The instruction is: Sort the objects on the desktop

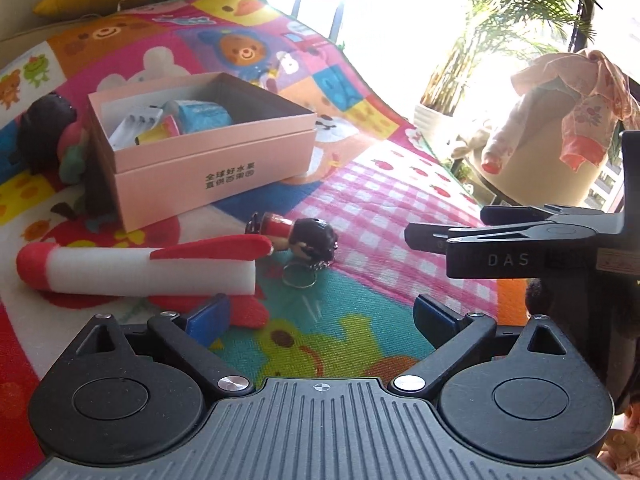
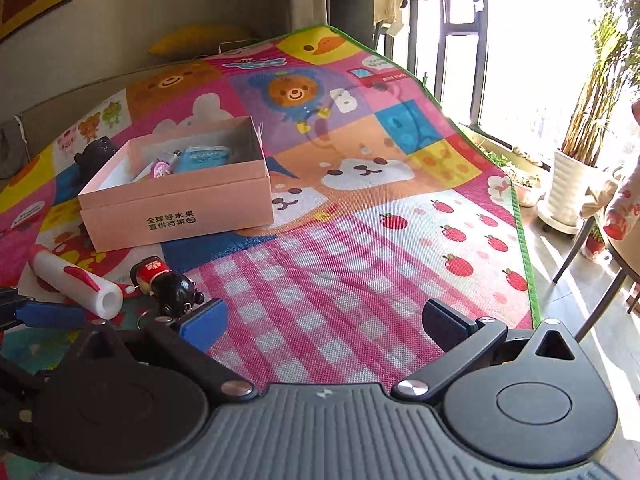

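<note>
We've got both sets of tongs spread wide with nothing between them: the left tongs hover over the colourful cartoon play mat covering the surface, and the right tongs hang over its pink checked patch.

What could go wrong from here: the white foam rocket with the red tip and red fins lies on its side at about 10 o'clock from the left tongs. It's round and looks squashy, so a lopsided pinch would probably roll it off or crush it. The little doll keychain with black hair and a red dress lies right against the rocket's tail at about 12 o'clock, metal ring trailing towards us. Go for one and we'd likely drag the other, or snag that ring.

The open pink cardboard box sits further back at 11 o'clock, already holding a blue pouch and some smaller bits we can't make out. A dark plush toy leans at its far left side, still outside.
</note>
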The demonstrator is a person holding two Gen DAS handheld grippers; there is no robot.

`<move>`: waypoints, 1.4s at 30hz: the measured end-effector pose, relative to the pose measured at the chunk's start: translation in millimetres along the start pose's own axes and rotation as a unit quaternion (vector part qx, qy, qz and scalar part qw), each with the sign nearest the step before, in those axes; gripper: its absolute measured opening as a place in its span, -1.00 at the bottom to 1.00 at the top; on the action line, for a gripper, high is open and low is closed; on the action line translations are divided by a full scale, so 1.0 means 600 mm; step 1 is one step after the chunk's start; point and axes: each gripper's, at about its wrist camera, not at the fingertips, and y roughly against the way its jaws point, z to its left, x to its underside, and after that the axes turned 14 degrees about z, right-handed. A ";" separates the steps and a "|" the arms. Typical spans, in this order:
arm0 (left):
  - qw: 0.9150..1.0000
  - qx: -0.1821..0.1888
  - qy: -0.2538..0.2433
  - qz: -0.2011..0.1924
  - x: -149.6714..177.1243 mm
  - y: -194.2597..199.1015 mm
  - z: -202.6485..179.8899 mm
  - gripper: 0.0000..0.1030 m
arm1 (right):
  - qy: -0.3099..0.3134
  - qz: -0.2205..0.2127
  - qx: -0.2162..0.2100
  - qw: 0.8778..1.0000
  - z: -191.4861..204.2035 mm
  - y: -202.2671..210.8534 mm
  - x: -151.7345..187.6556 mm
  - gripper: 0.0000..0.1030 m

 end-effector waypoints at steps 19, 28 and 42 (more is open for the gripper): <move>0.956 -0.158 0.242 -0.059 0.052 0.133 0.190 1.00 | 0.164 -0.018 -0.108 0.980 0.172 -0.049 -0.089 -0.09; 0.949 -0.148 0.272 -0.060 0.065 0.150 0.209 1.00 | 0.201 0.072 -0.238 0.948 0.202 -0.039 -0.050 -0.06; 0.979 -0.095 0.179 -0.022 0.055 0.113 0.118 1.00 | 0.164 0.020 -0.125 0.978 0.131 -0.011 -0.018 0.42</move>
